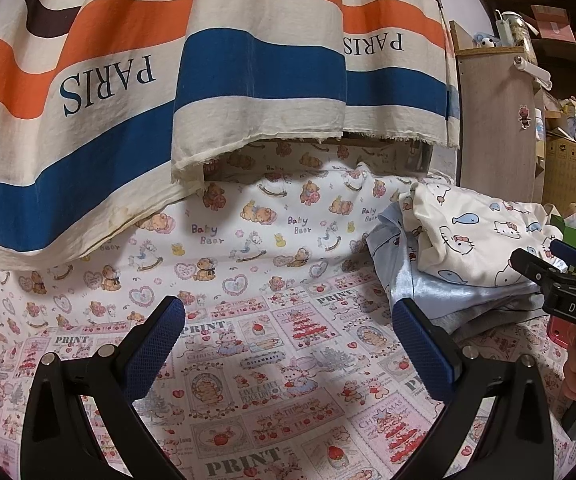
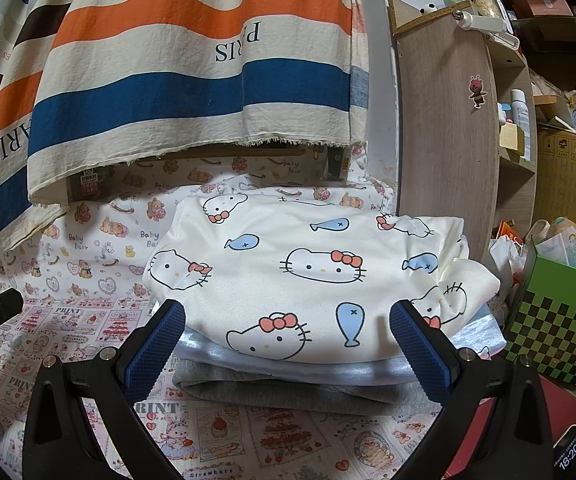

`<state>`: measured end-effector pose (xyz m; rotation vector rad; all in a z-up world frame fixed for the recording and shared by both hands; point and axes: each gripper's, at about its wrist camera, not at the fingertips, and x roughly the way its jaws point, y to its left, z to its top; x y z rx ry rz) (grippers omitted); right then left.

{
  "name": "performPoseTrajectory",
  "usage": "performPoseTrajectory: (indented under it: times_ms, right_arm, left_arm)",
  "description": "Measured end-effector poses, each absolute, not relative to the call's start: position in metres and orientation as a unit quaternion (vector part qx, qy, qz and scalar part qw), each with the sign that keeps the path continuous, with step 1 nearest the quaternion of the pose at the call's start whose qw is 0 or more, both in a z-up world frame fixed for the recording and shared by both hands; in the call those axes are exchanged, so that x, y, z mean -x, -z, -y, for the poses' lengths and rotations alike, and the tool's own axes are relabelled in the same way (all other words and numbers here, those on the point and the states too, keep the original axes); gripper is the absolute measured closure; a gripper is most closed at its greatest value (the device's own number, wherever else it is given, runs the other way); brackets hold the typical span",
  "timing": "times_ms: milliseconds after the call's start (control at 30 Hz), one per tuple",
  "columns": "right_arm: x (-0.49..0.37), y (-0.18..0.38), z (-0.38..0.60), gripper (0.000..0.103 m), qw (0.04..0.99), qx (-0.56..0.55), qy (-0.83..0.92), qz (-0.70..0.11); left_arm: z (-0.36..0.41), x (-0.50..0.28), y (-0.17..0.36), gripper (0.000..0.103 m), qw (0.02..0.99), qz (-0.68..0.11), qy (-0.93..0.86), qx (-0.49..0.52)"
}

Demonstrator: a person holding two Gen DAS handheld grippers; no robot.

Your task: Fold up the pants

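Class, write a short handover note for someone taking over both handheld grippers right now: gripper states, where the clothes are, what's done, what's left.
Left gripper: open, holding nothing, over the printed sheet.
Right gripper: open, holding nothing, facing the stack.
Cat-print garment lies folded on top, over a light blue garment and a grey garment, on the right of the sheet.
Done: the visible clothes look folded and stacked.
Left: no unfolded pants visible; check out of view.
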<state>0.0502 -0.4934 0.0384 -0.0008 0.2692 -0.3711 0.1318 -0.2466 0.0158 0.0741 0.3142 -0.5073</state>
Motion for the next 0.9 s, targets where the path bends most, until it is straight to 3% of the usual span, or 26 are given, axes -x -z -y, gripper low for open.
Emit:
performPoseTrajectory:
  times_ms: [900]
  right_arm:
    - [-0.0506, -0.0384, 0.493, 0.0, 0.974, 0.001, 0.184, -0.134]
  left_arm:
    - [0.2476, -0.1313, -0.016, 0.0, 0.954, -0.156, 0.252, -0.039]
